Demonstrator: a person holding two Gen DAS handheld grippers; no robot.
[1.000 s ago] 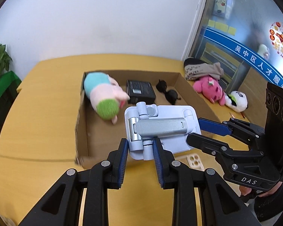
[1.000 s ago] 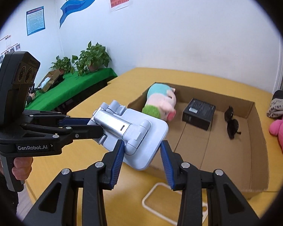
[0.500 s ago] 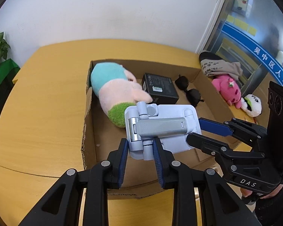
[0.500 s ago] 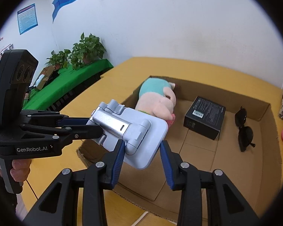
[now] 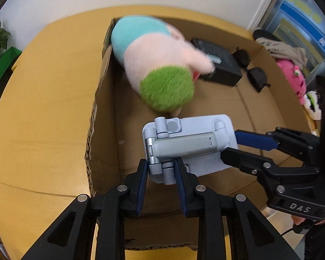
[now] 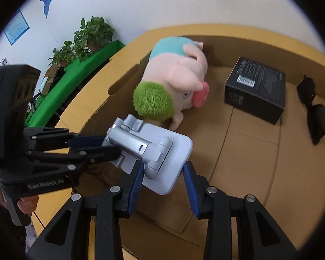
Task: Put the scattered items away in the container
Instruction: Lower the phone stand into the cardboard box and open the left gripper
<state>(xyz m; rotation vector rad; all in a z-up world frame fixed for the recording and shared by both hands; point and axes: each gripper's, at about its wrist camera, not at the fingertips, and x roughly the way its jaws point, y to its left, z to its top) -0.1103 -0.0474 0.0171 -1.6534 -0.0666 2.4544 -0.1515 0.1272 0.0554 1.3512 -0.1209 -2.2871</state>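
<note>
Grey phone stand [image 5: 184, 145] pinched between left claw [image 5: 161, 171] and right claw [image 6: 163, 173], above cardboard box [image 5: 101, 99].

Pale blue-grey stand [image 5: 189, 143], pink-teal-green plush [image 6: 173, 80], black box [image 6: 255, 88], seemingly dark sunglasses [image 6: 315, 106]

- The room is bright and evenly lit; the light is soft, and I cannot tell from which side it comes.
- Shadows are weak: only a soft dark patch lies on the floor of the cardboard box [image 6: 244, 151] under the grey phone stand [image 6: 153, 151].
- Both fisheye views bend straight lines strongly; the far edge of the desk [image 5: 43, 108] looks curved, and the corners of each picture are black.
- In the left wrist view the plush pig [image 5: 160, 65] is smeared by motion blur, as is the black box [image 5: 218, 62].
- In the right wrist view the picture is sharper; the sunglasses [image 6: 316, 112] are slightly soft.
- No strong glare, only a pale shine on the stand.
</note>
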